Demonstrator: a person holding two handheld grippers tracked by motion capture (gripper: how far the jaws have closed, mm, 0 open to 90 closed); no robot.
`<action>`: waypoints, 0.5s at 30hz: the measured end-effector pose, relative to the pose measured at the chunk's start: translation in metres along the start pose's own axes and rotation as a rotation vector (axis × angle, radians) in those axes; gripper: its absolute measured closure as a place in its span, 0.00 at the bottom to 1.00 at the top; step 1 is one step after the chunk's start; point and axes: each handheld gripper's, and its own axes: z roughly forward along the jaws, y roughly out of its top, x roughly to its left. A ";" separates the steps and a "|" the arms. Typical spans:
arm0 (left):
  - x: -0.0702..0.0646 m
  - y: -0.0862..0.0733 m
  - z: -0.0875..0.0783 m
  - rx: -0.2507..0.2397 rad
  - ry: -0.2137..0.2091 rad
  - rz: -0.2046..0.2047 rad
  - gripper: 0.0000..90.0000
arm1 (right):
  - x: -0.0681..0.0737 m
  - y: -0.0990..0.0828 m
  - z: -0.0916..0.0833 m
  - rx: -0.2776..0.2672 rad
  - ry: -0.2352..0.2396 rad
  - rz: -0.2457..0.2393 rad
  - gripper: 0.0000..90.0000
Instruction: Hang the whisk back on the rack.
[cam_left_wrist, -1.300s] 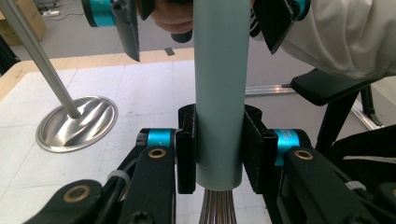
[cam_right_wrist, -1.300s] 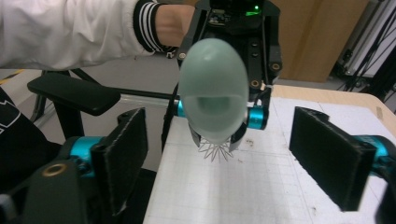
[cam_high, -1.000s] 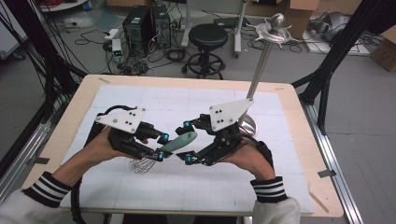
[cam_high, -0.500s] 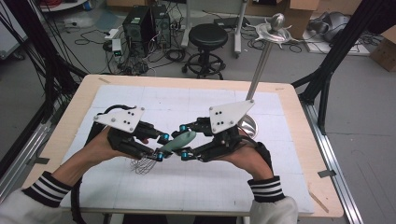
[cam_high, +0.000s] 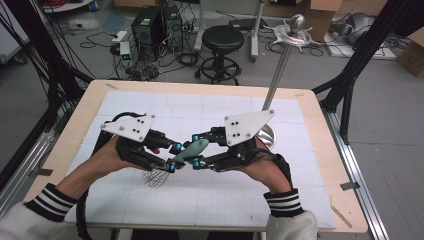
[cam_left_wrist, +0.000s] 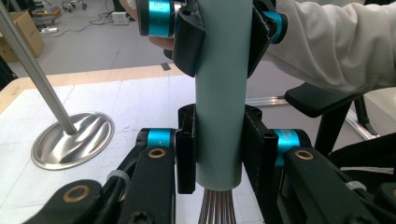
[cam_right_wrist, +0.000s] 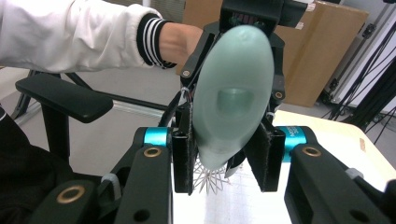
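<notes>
Currently both claws clamp the pale green whisk (cam_high: 192, 149) above mid-bench, handle running from eight to two o'clock: left claw (cam_high: 171, 157) nearest the wires, right claw (cam_high: 196, 150) at the butt end.

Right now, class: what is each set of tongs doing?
Left tongs: shut on the whisk handle.
Right tongs: shut on the same whisk handle.

No text, label, brand, number or sign can be read anywhere. The cardboard boxes (cam_right_wrist: 322, 51) behind the table carry a pale sticker, but it is too blurred to read.
</notes>
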 end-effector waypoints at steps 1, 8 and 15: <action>0.000 0.000 0.000 0.002 0.002 0.002 0.77 | 0.000 0.000 0.000 0.003 -0.001 0.001 0.73; 0.000 0.000 -0.001 -0.005 0.021 0.004 0.67 | 0.000 0.000 0.002 0.018 0.003 0.011 0.73; -0.002 -0.003 -0.003 0.053 0.083 -0.018 0.49 | -0.001 0.000 -0.004 0.016 -0.014 0.035 0.73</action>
